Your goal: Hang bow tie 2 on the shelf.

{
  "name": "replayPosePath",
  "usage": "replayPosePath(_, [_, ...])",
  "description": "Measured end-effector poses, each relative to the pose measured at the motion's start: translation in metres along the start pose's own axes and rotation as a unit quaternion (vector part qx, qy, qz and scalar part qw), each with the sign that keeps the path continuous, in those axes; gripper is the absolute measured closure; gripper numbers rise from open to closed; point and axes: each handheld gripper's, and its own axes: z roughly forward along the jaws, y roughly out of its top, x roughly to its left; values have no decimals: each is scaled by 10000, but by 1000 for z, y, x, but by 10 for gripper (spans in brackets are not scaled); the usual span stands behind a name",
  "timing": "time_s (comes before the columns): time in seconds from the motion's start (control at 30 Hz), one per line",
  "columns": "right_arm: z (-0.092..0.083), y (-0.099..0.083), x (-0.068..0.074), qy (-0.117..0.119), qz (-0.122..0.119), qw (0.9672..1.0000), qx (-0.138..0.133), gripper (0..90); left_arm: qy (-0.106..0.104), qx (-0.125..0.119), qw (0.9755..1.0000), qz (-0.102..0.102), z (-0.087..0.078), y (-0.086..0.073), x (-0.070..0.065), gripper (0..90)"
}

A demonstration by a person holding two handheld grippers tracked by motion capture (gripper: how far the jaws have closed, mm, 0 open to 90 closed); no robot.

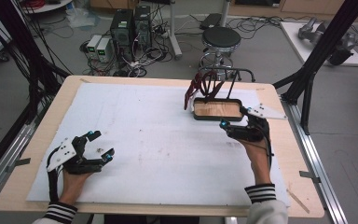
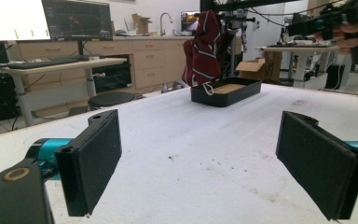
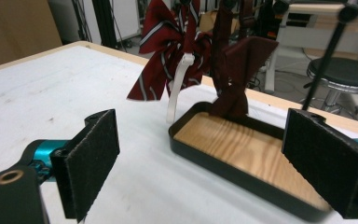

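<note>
So the right hand-held gripper (image 1: 235,126) is sitting just on the near side of the tray (image 1: 216,116), jaws spread wide with nothing between them. Looking along it, the black tray with its wood-grain bottom is right ahead, its near corner sitting between the two pads (image 3: 93,163) but not touching either as far as I can see. Past the tray, a bit up and to the left of that gripper's line, hangs the striped bow tie (image 3: 168,51), dark red with pale stripes and a white strap dangling down to the tray's edge. Next to it, dead ahead, there's a plain dark red bow tie (image 3: 235,70) hanging with its lower end dipping into the tray. Both hang off a thin black rack (image 1: 233,72) standing behind the tray.

The left hand-held gripper (image 1: 100,144) is well away from all that, over at the other side of the worktop (image 1: 144,135), also let go and wide open, holding nothing. From its end the tray and ties are far off ahead.

Count: two grippers, two bow ties, one tray, one rack. One round stool (image 1: 220,39) behind the worktop.
</note>
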Motion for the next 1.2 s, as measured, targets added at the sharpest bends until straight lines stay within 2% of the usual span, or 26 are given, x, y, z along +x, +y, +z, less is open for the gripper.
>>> replayPosePath(0.13, [-22, -21, 6, 6, -162, 9992, -363, 104, 32, -4, 10000, 5, 0, 0, 0, 145])
replayPosePath(0.27, [-37, -44, 14, 33, -263, 9970, -721, 104, 46, 14, 10000, -2, 0, 0, 0, 145])
replayPosePath(0.33, [-42, -56, 18, 13, -327, 9954, -905, 104, 54, -1, 10000, -66, -1, 0, 0, 145])
replayPosePath(0.37, [-44, -61, 20, 3, -322, 9955, -889, 104, 60, 1, 10000, -65, -1, 0, 0, 144])
replayPosePath(0.53, [-50, -80, 29, 1, -448, 9924, -1150, 104, 194, -73, 9997, -99, -4, 0, 0, 144])
replayPosePath(0.67, [-49, -86, 31, 23, -440, 9919, -1193, 104, 267, -96, 9995, -115, -6, 0, -1, 143])
replayPosePath(0.9, [-42, -97, 35, -73, -444, 9914, -1227, 104, 356, -114, 9992, -120, -9, 1, -1, 142])
replayPosePath(1.07, [-39, -103, 35, -135, -346, 9905, -1322, 104, 387, -101, 9991, -105, -10, 0, -3, 143])
replayPosePath(1.2, [-38, -107, 35, -221, -344, 9909, -1280, 104, 433, -96, 9990, -115, -12, 0, -3, 142])
